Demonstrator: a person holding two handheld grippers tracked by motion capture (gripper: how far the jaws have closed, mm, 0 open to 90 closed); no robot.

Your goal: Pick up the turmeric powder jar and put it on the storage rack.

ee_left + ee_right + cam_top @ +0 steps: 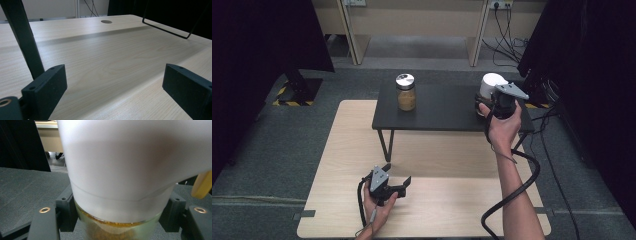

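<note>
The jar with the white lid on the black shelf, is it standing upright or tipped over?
Upright: the white-lidded jar stands on the black shelf, lid on top, with the right gripper closed on its glass body.

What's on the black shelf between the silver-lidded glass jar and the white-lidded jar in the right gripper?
Nothing: in the high view the black shelf is bare between the silver-lidded glass jar and the white-lidded jar that the right gripper clamps.

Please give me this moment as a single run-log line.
right gripper: shut on white-lidded jar, on black shelf | left gripper: open, empty, over wooden table | silver-lidded jar: standing untouched
</note>
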